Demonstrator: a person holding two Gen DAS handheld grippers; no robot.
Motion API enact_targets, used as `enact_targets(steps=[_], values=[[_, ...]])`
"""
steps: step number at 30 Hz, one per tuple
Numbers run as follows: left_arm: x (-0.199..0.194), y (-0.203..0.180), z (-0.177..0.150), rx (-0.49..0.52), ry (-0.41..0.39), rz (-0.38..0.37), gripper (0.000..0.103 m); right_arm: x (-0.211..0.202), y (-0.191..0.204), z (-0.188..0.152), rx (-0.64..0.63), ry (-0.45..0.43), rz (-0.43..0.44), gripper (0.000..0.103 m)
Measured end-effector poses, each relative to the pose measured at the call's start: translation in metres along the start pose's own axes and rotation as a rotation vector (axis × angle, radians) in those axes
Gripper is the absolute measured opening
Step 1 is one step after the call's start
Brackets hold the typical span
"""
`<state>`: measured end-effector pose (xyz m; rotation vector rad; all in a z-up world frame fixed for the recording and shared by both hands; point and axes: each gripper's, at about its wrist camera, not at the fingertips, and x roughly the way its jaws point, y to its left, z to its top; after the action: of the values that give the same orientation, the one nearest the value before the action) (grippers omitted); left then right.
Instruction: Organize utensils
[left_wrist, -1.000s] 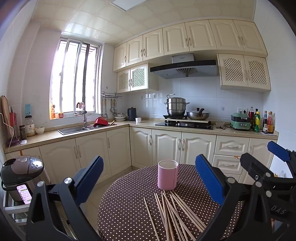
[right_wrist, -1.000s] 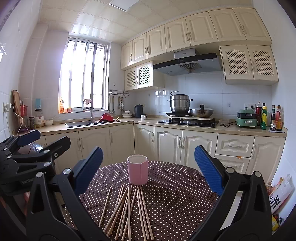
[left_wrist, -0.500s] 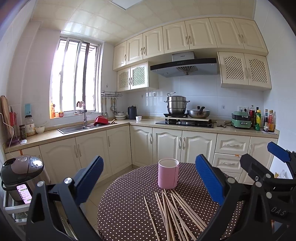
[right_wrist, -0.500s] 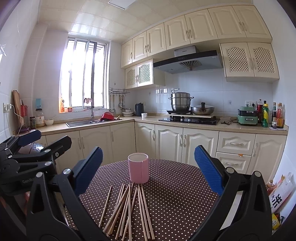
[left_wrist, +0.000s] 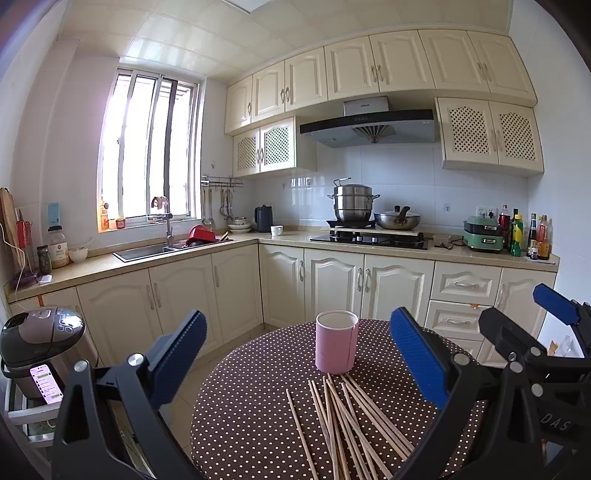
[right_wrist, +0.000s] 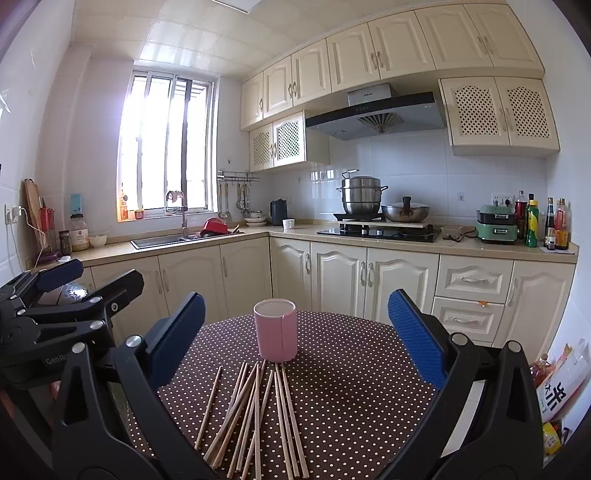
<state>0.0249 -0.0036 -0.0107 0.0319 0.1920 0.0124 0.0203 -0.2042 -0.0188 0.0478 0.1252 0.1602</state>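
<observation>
A pink cylindrical cup stands upright on a round table with a brown polka-dot cloth. Several wooden chopsticks lie loose in a fan on the cloth just in front of the cup. My left gripper is open and empty, held above the table's near edge. My right gripper is open and empty, also above the near edge, to the right of the left one. The right gripper's body shows at the right of the left wrist view.
Kitchen cabinets, a sink and a stove with pots line the walls behind the table. A rice cooker stands on a low stand at the left. Snack bags lie at the right of the table.
Both grippers have tilted slightly, so the cup and chopsticks sit a little lower in the views. Nothing on the table has moved.
</observation>
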Motion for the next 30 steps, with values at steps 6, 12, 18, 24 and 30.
enact_targets(steps=[6,12,18,24,30], values=[[0.010,-0.001,-0.004,0.000,0.016,0.002,0.098,0.007,-0.001,-0.004,0.004,0.015,0.002,0.097],[0.022,-0.003,-0.006,0.001,0.031,0.003,0.098,0.016,-0.004,-0.006,0.008,0.030,0.009,0.097],[0.030,-0.003,-0.007,0.002,0.035,0.007,0.098,0.024,-0.005,-0.006,0.012,0.036,0.017,0.097],[0.037,-0.002,-0.010,0.004,0.032,0.010,0.098,0.032,-0.007,-0.010,0.017,0.048,0.026,0.097],[0.060,0.005,-0.020,-0.056,0.116,-0.029,0.098,0.048,-0.008,-0.017,0.011,0.098,0.045,0.097]])
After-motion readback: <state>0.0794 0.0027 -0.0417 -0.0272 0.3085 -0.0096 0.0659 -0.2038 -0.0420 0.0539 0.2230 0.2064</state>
